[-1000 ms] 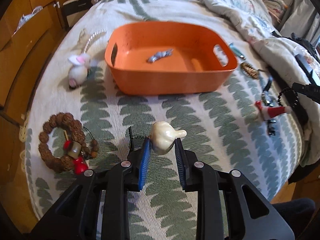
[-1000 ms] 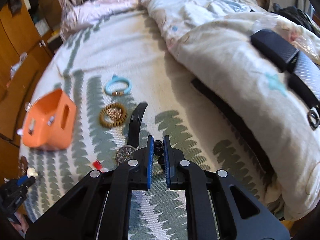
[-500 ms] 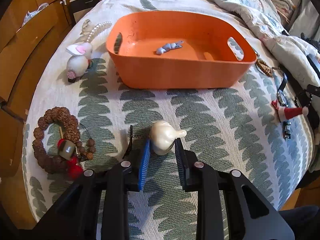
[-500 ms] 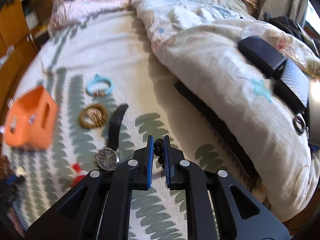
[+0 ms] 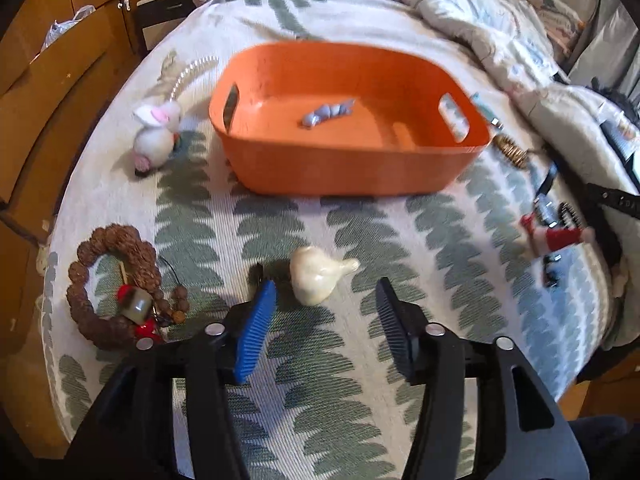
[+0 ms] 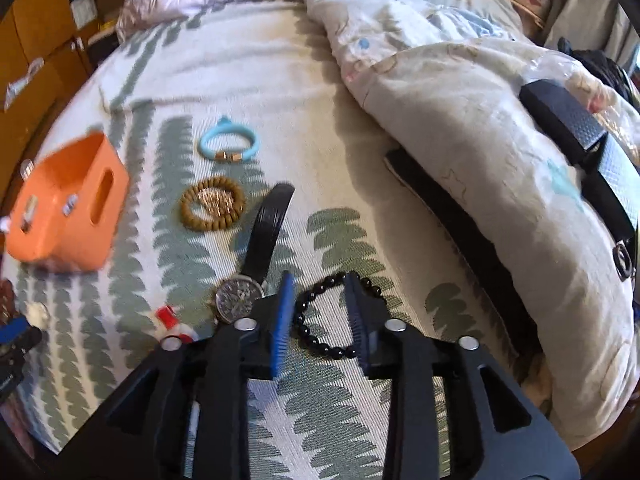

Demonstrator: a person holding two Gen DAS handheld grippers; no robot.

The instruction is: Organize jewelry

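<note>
In the left wrist view my left gripper (image 5: 326,290) is open, with a cream gourd-shaped pendant (image 5: 318,278) lying on the bedspread between its fingertips. Beyond stands the orange basket (image 5: 280,168) with a small blue-grey piece (image 5: 326,114) inside. In the right wrist view my right gripper (image 6: 318,284) is open around a black bead bracelet (image 6: 320,338) lying on the bed. Just left lie a black-strapped watch (image 6: 240,300), a wooden bead bracelet (image 6: 212,208) and a light blue bracelet (image 6: 228,146). The basket also shows at left (image 6: 68,216).
A large brown bead bracelet with red charms (image 5: 116,284), a white bunny toy (image 5: 154,138) and a pearl strand (image 5: 192,72) lie left of the basket. A red-and-white charm (image 5: 556,238) lies right. A rumpled quilt (image 6: 480,120) covers the bed's right side; wooden cabinets stand left.
Both grippers have opened. The left one let go of the cream pendant, which now lies on the bed. The right one let go of the black bead bracelet.
</note>
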